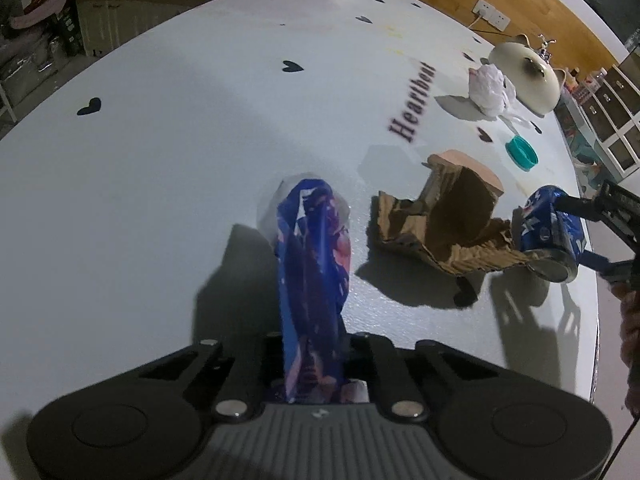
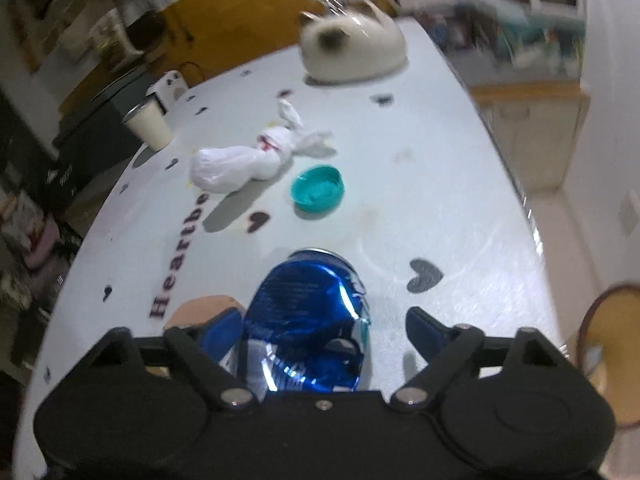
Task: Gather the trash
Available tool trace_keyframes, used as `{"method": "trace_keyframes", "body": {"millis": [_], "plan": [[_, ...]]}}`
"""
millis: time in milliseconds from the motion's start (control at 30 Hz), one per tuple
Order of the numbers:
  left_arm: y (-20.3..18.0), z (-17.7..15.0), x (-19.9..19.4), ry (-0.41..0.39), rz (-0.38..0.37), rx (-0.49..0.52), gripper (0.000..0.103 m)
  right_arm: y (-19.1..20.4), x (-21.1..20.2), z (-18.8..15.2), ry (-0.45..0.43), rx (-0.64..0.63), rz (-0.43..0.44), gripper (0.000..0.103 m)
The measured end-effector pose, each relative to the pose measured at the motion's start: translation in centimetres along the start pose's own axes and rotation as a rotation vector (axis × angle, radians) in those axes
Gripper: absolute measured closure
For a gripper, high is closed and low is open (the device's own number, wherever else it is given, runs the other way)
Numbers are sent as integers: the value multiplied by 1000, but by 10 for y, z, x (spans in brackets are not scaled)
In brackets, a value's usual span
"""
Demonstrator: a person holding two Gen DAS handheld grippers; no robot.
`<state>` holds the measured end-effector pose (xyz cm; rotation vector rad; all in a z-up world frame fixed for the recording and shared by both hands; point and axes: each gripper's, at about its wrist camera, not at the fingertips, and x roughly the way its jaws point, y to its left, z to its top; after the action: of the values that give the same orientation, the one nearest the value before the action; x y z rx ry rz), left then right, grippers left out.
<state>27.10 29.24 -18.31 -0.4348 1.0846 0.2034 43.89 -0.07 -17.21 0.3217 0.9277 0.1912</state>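
Observation:
My left gripper is shut on a blue snack wrapper, which sticks out from between the fingers over the white table. To its right lies torn brown cardboard. Past that, a dented blue can lies on the table between the fingers of my right gripper. In the right wrist view the can fills the space inside the right gripper. The left pad is against it, while the right fingertip stands apart with a gap, so the gripper is open.
A teal cap, a tied white plastic bag, a cream cat-shaped object and a paper cup stand further back. The table's edge runs along the right, with a round brown-rimmed thing beyond it.

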Motion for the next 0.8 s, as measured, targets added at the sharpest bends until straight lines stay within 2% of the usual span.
{"method": "trace_keyframes", "body": {"millis": [167,267,333,400,567,800], "plan": [[2,4,-3,-12,6,22,94,-9,24,1,88,105,121,29],[0,8,-6,-28,3,45,94,1,30,-1,125,83,161,43],[-2,10,-9,-38,-1,60,94,11,31,-3,141,48,179,59],[-4,11,-10,-43,-6,67,94,19,28,-3,151,17,192,66],[-14,15,-20,-59,-29,96,94,40,7,-11,148,-113,163,70],[-30,13,-41,-101,-48,158,94,57,-42,-40,93,-251,93,74]]}}
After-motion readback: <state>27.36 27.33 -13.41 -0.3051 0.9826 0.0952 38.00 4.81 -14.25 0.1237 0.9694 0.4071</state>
